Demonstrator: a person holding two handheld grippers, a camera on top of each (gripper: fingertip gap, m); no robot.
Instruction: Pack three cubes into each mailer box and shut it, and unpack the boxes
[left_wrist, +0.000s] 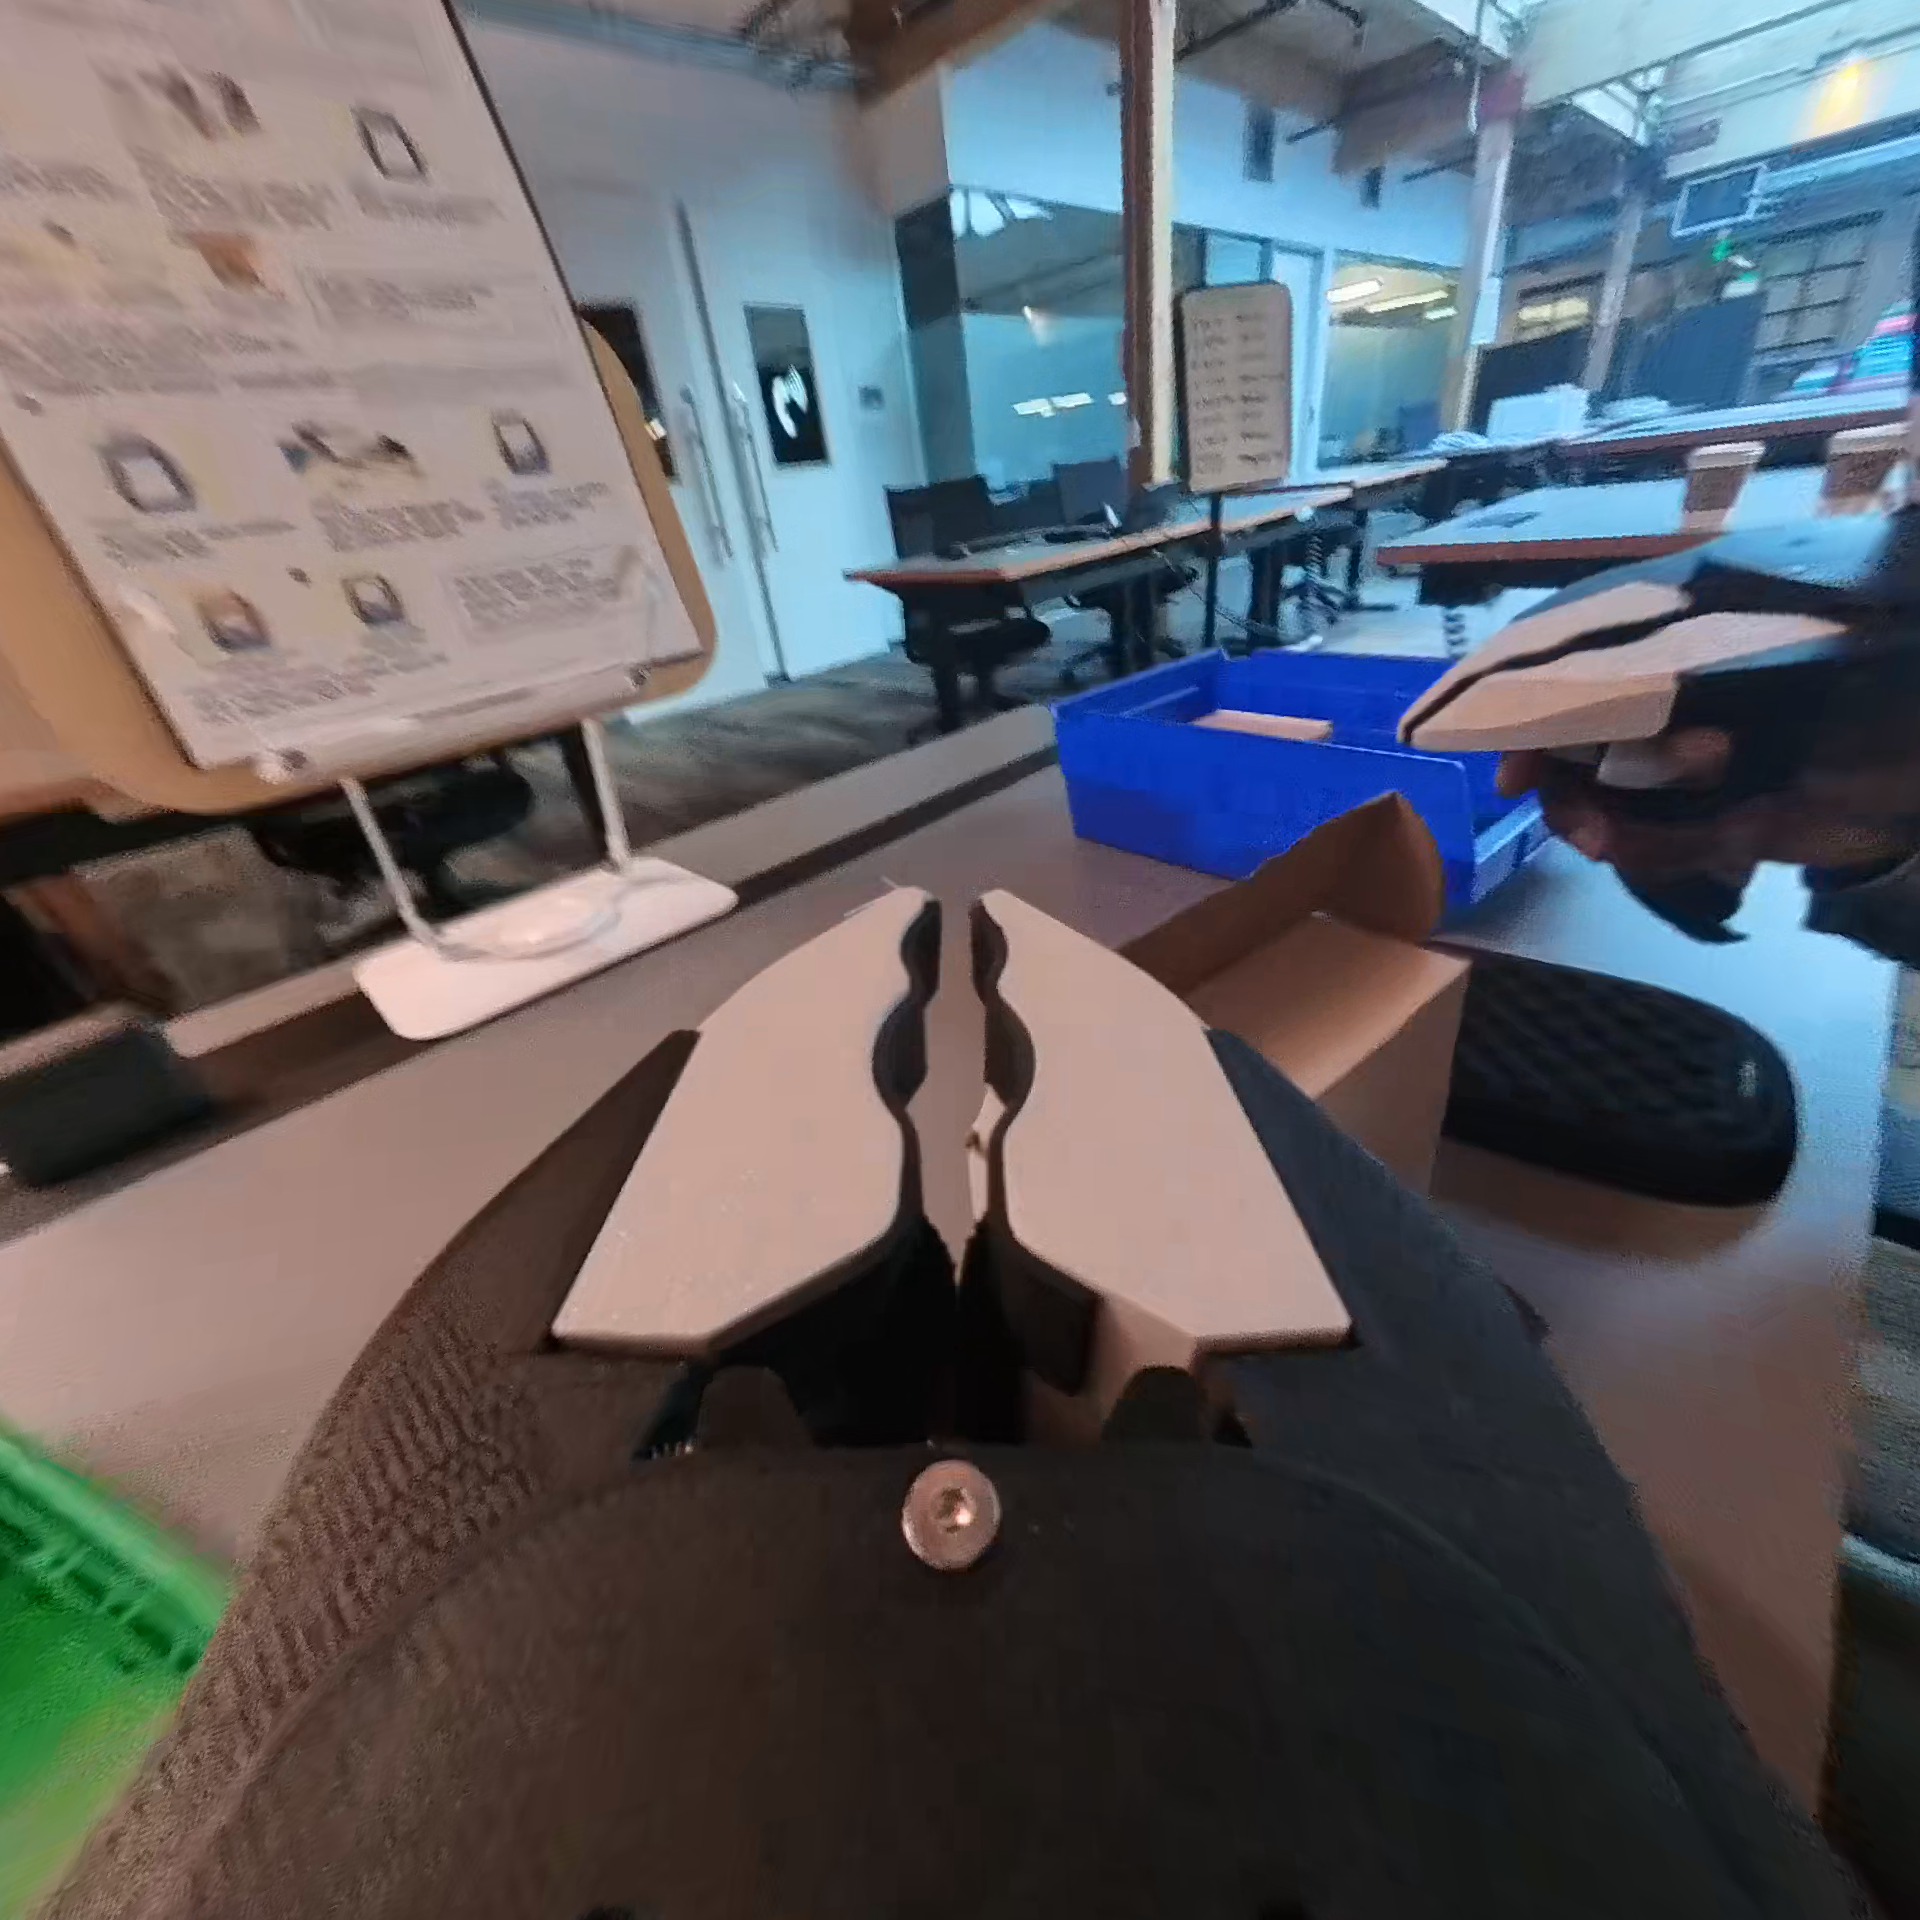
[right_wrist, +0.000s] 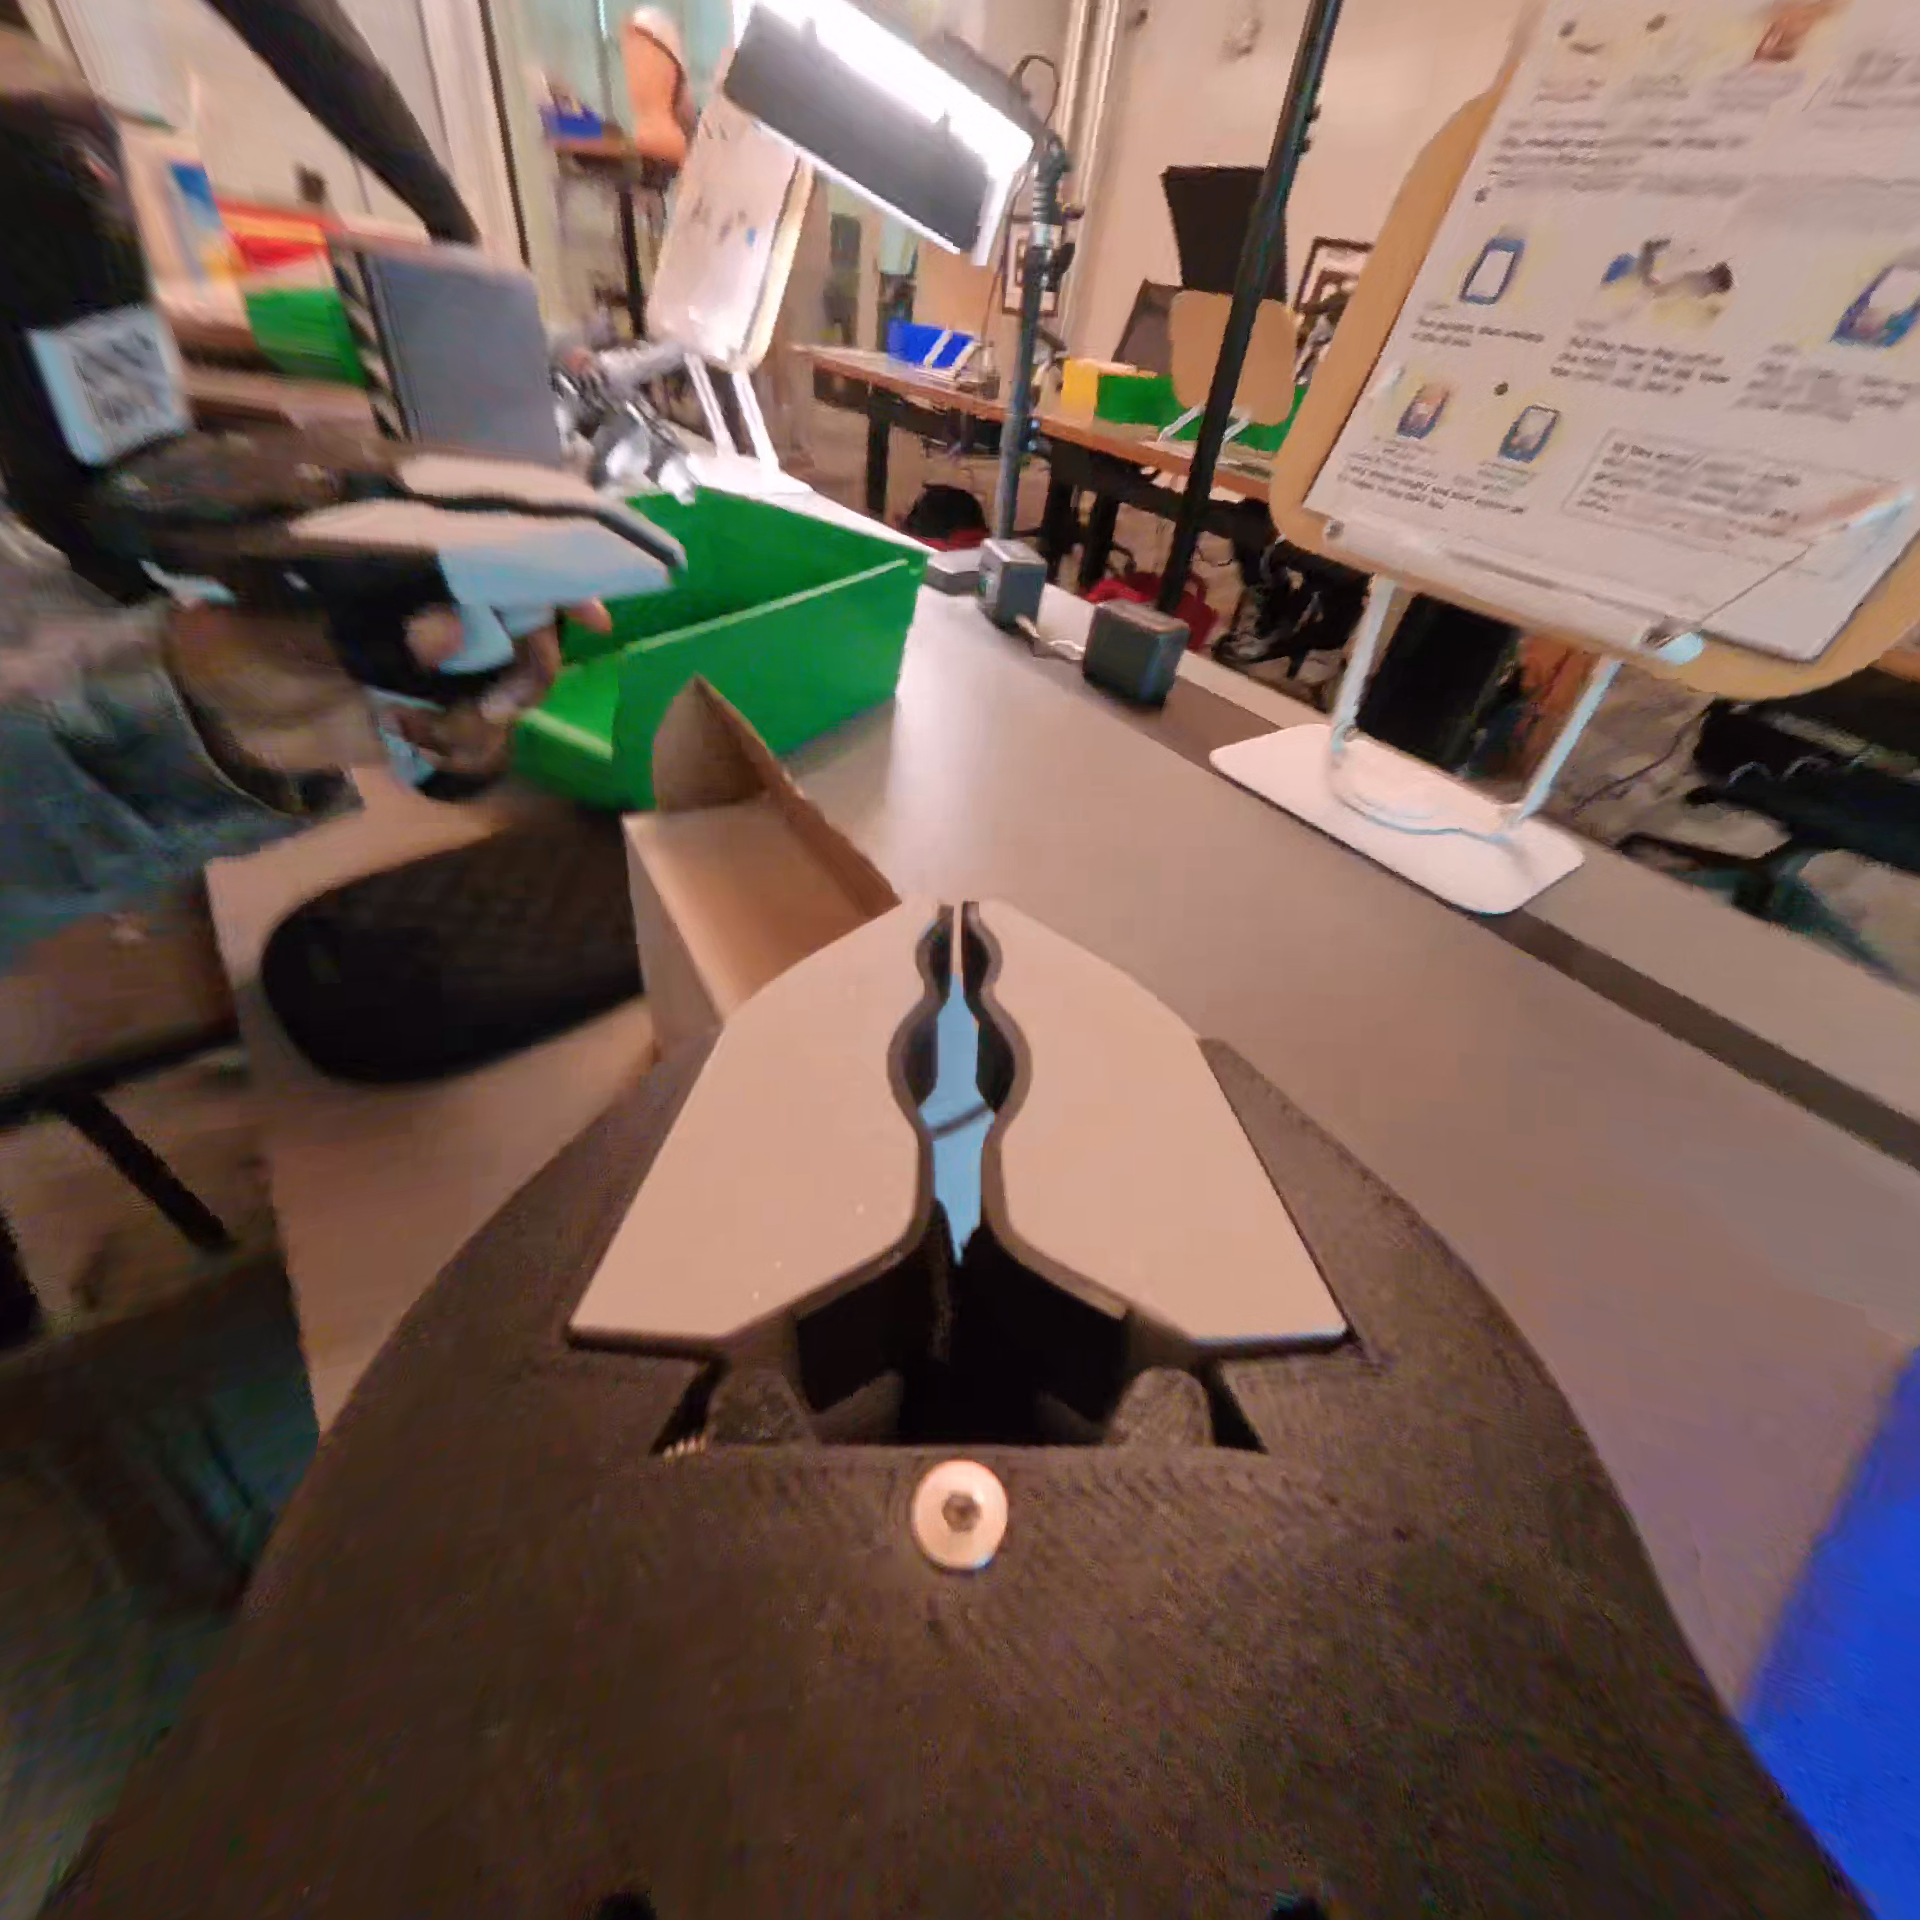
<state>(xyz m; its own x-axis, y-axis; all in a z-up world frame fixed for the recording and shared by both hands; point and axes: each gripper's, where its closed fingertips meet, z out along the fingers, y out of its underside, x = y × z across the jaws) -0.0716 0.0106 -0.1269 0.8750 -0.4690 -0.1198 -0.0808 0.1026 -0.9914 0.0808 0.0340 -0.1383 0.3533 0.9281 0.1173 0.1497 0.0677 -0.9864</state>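
Brown mailer box (left_wrist: 1340, 997) on the grey worktop (left_wrist: 436, 1164), flap raised, between blue bin (left_wrist: 1226, 779) and green bin (right_wrist: 758, 644), black pad (left_wrist: 1621, 1081) just beside, sign stand (left_wrist: 540, 935) behind; left hand-held gripper (left_wrist: 954, 914) and right hand-held gripper (right_wrist: 957, 914) nearly clenched, grasping nothing.

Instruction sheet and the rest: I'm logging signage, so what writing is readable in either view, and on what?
Nothing reads clearly.
Instruction sheet: print blurred.
Whiteboard: handwriting too small.
White tag at the right wrist view's left edge: blurred.
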